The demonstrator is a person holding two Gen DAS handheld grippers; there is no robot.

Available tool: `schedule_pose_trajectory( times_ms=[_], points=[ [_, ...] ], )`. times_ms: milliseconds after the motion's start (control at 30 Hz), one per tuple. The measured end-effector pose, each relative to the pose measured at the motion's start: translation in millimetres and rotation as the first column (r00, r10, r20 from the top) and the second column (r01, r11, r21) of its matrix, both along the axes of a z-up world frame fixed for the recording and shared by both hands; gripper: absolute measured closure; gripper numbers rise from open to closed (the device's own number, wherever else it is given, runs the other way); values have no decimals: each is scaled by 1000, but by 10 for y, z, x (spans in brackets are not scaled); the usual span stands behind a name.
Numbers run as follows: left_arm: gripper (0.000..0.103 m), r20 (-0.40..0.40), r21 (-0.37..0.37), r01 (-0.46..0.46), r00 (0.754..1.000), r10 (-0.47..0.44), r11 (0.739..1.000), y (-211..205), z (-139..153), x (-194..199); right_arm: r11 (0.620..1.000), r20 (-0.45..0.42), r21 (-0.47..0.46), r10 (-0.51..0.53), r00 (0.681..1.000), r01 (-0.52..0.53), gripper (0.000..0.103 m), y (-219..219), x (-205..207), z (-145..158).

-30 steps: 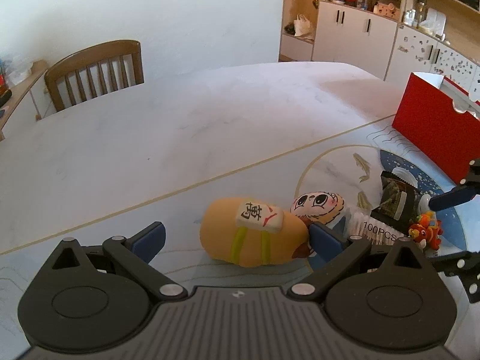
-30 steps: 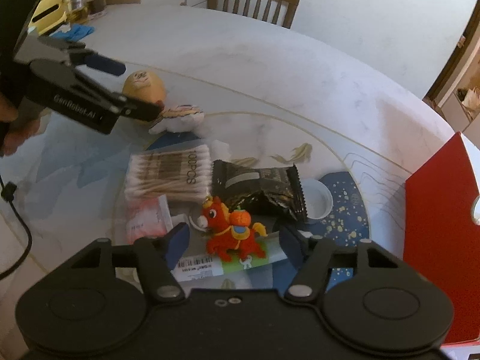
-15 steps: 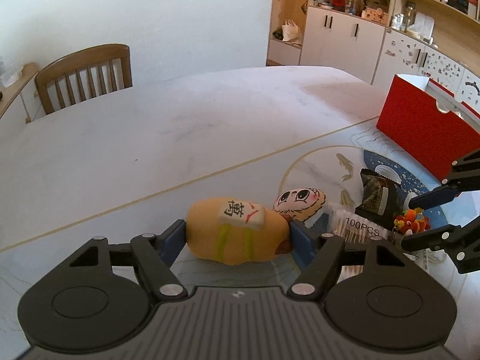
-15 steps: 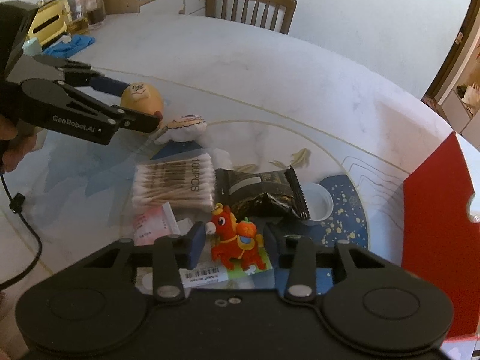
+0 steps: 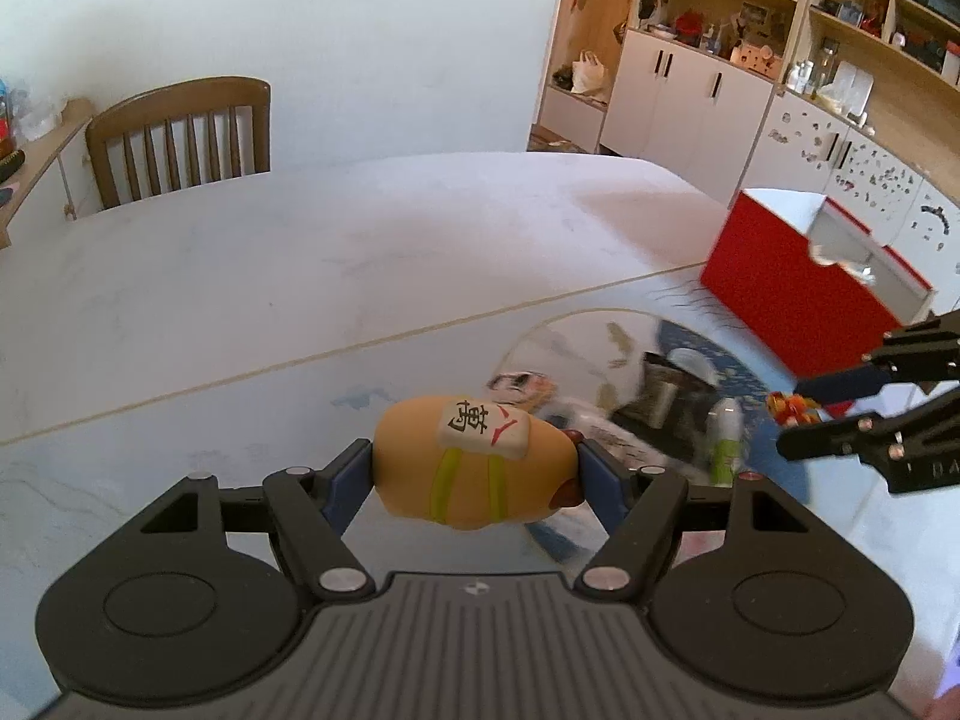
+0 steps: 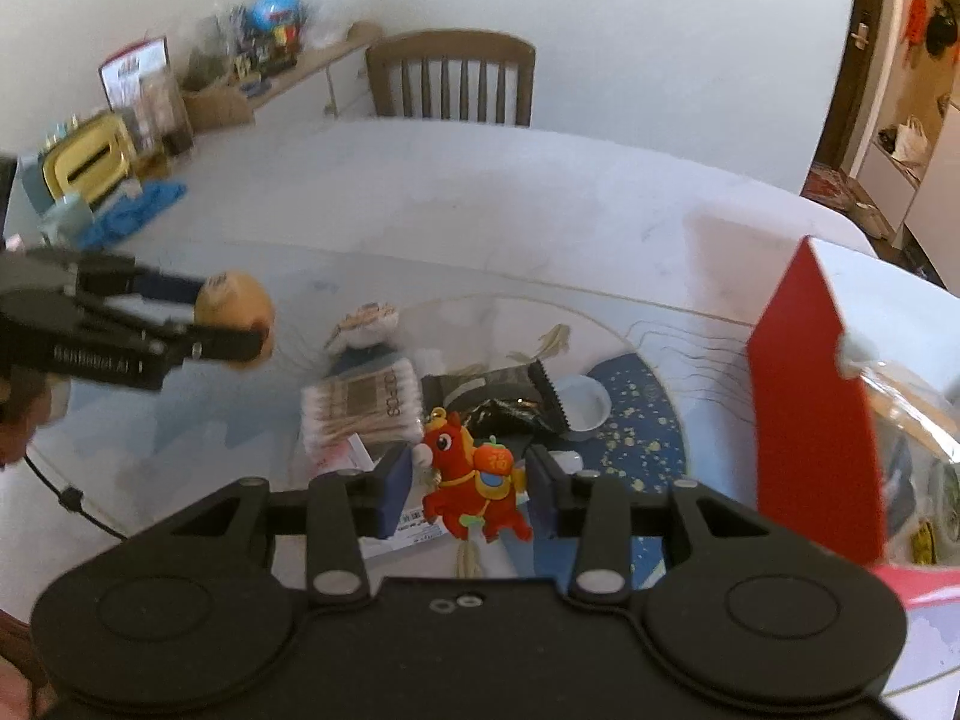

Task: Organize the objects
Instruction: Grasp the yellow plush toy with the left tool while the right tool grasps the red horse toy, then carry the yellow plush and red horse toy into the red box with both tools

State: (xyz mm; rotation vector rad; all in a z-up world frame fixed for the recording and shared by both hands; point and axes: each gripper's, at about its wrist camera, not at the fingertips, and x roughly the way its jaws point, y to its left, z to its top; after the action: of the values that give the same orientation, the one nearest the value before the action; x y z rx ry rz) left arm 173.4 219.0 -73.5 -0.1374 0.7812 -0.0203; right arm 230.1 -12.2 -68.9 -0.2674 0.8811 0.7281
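My left gripper (image 5: 474, 471) is shut on an orange plush toy (image 5: 468, 468) with a white mahjong tile on it and holds it above the table; both show in the right wrist view (image 6: 234, 315) at the left. My right gripper (image 6: 471, 483) is shut on a red toy horse (image 6: 471, 489) with an orange pumpkin on its back, lifted above the table. The horse shows small in the left wrist view (image 5: 792, 408). A red open box (image 5: 804, 288) stands at the right, close to my right gripper (image 6: 810, 408).
On the table lie a pack of cotton swabs (image 6: 360, 408), a black snack packet (image 6: 498, 396), a small white dish (image 6: 579, 405), a round face plush (image 6: 366, 324), a green-white bottle (image 5: 723, 438) and paper slips. A wooden chair (image 5: 180, 138) stands at the far side.
Both grippers have risen from the table, the left with the orange plush and the right with the red horse. The right gripper's jaws closed on the horse.
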Motion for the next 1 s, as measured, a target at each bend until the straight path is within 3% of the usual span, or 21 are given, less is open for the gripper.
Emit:
schedule_pose_trajectory(
  times_ms=[433, 1000],
  points=[
    [30, 7, -64, 80, 997, -80, 995, -590, 437, -96, 995, 29, 90, -50, 998, 47, 62, -592, 35, 428],
    [30, 33, -13, 190, 981, -190, 982, -1674, 738, 342, 977, 70, 156, -155, 985, 143, 62, -1674, 556, 656]
  ],
)
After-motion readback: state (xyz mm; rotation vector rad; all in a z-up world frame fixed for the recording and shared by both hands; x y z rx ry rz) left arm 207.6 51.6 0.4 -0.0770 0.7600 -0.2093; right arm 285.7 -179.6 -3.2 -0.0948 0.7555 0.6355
